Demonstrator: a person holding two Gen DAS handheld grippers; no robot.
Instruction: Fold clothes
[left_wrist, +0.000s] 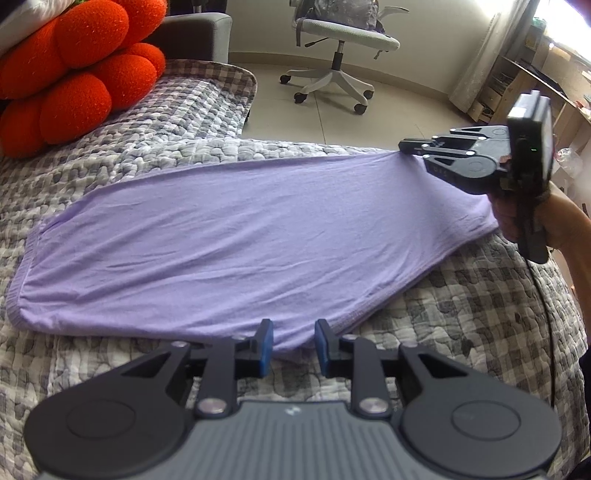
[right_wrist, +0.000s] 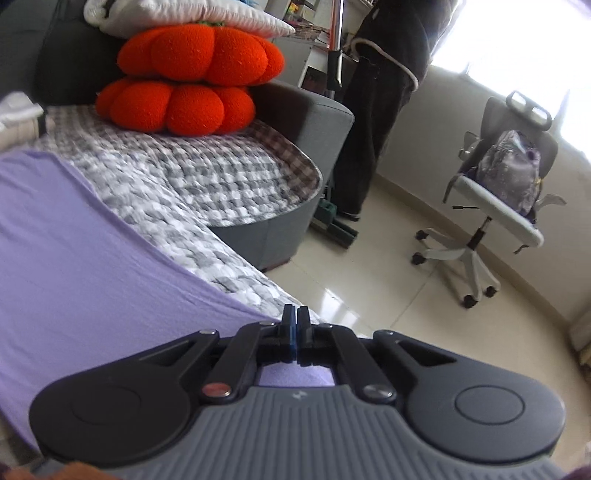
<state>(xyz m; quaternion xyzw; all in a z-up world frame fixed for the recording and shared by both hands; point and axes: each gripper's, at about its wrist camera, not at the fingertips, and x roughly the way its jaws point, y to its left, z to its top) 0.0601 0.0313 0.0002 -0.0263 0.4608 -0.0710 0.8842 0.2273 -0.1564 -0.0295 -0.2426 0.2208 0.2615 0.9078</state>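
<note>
A lilac garment (left_wrist: 236, 240) lies spread flat on the grey checked quilt (left_wrist: 480, 314). My left gripper (left_wrist: 293, 345) is open at the garment's near edge, its blue pads on either side of the hem without closing on it. My right gripper (left_wrist: 404, 146) is at the garment's far right corner, shut on the cloth. In the right wrist view the right gripper (right_wrist: 296, 332) has its jaws closed together over the lilac garment (right_wrist: 74, 277), whose corner runs under the fingers.
Two orange pumpkin cushions (left_wrist: 74, 74) are stacked at the sofa's back left, seen also in the right wrist view (right_wrist: 184, 85). A white office chair (left_wrist: 332, 55) stands on the tiled floor beyond the sofa edge. A dark garment hangs on a stand (right_wrist: 384, 92).
</note>
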